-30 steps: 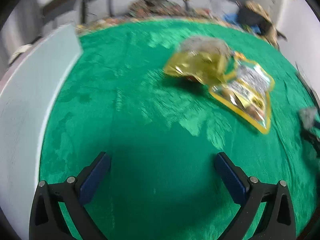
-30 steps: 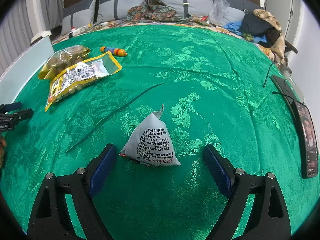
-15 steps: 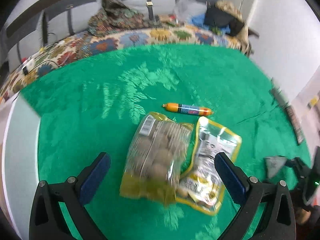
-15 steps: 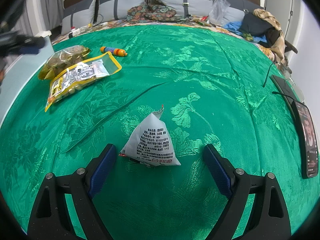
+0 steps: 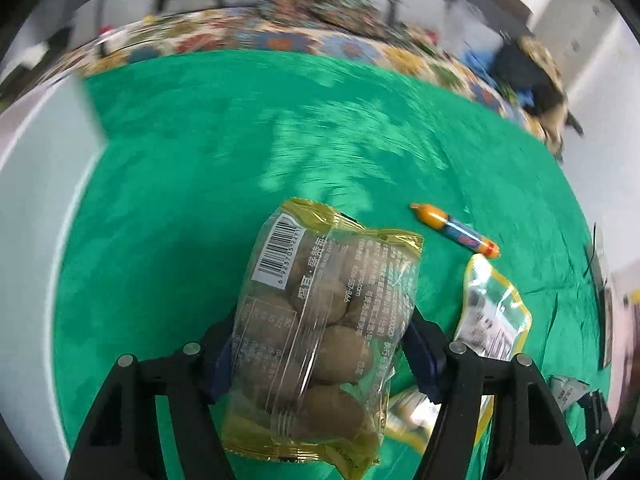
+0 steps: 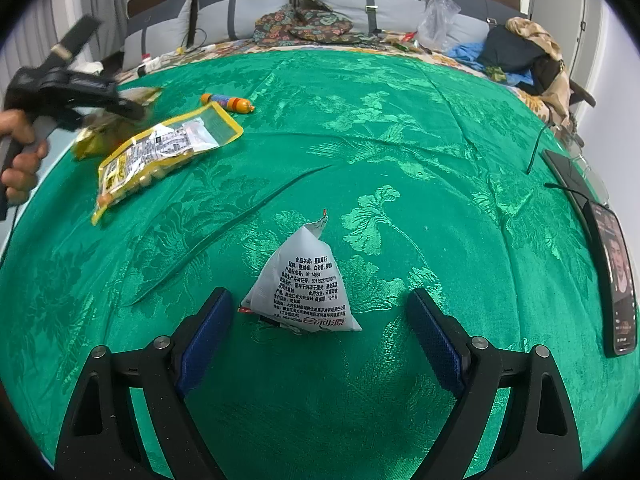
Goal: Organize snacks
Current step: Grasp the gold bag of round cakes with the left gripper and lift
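The left gripper [image 5: 320,352] is clamped on a gold-edged clear packet of round snacks [image 5: 320,320]; its jaws have just been closing, with the packet between them. A yellow-edged pouch [image 5: 492,312] is seen at 3 o'clock of the packet, and an orange sausage stick [image 5: 456,230] at 1 o'clock. The right gripper [image 6: 320,328] is spread wide and nothing is gripped; a grey triangular sachet [image 6: 304,288] rests between its fingers on the green cloth [image 6: 400,140].

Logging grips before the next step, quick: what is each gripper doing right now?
Left gripper: jaws have just been closing, now shut on the clear gold-edged snack bag.
Right gripper: open, white triangular packet between its fingers, untouched.
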`<state>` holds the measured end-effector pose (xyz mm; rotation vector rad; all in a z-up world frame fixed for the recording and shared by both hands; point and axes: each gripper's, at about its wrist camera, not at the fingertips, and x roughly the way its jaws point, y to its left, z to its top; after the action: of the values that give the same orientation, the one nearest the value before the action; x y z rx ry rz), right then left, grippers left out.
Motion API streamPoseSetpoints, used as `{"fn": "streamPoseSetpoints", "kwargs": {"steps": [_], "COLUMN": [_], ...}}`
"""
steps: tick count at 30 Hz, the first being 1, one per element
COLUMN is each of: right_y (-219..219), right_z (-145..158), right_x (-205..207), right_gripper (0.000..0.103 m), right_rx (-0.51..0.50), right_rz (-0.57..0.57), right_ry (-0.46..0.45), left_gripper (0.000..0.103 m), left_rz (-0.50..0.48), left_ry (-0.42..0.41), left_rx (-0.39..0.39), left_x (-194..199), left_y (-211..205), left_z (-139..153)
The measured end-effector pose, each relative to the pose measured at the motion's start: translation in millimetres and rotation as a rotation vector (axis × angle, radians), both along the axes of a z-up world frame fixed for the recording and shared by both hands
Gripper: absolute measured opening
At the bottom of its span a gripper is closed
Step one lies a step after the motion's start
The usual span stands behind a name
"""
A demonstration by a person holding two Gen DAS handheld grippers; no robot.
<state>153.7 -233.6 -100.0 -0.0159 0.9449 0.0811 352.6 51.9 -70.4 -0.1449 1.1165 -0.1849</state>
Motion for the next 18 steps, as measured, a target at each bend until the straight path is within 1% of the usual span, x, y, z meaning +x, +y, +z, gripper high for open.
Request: {"fn": "streamPoseSetpoints", "kwargs": {"steps": [3,4,6,8,10,11,14,15,16,18], "right_y": [0,0,0,0,0,0,0,0,0,0], "right_z": [0,0,0,0,0,0,0,0,0,0], "right_x": [0,0,0,0,0,0,0,0,0,0], "right_gripper": [0.091,0.091,0.091,0.091,0.091,0.091,0.091,0.091,0.091,0.091], "right_rx": [0.000,0.000,-0.001,-0.001,-0.003,-0.002,-0.002,-0.002,-0.002,-0.002], "right_rz": [0.000,0.000,0.000,0.000,0.000,0.000,0.001,0.000,0.000,-0.001], "right_ry": [0.000,0.000,-0.001,-0.001,-0.002,-0.002,-0.002,-0.002,-0.002,-0.002], "left_gripper": [0.069,0.069,0.069,0.069,0.069,0.069,0.072,0.077,0.086,0.094], "left_rz": [0.044,0.047,0.047,0.061,0.087,0.106,0.137,0.148,0.151,0.157], "left_ry": [-0.024,-0.030,-0.047,-0.056,-0.056,-0.064,-0.084,-0.110,-0.128,-0.132], "left_rx": [-0.016,-0.009,0.037,0.085,0.100,0.099,0.069,0.066,0.081,0.143], "left_x": [-38,-53,-88,-124,-150,-164,-182,-186,-187,-184], "left_y": [28,34,39,44,51,53,57,58,58,57], "left_z": [12,14,15,9,1,-5,-17,-20,-23,-31]}}
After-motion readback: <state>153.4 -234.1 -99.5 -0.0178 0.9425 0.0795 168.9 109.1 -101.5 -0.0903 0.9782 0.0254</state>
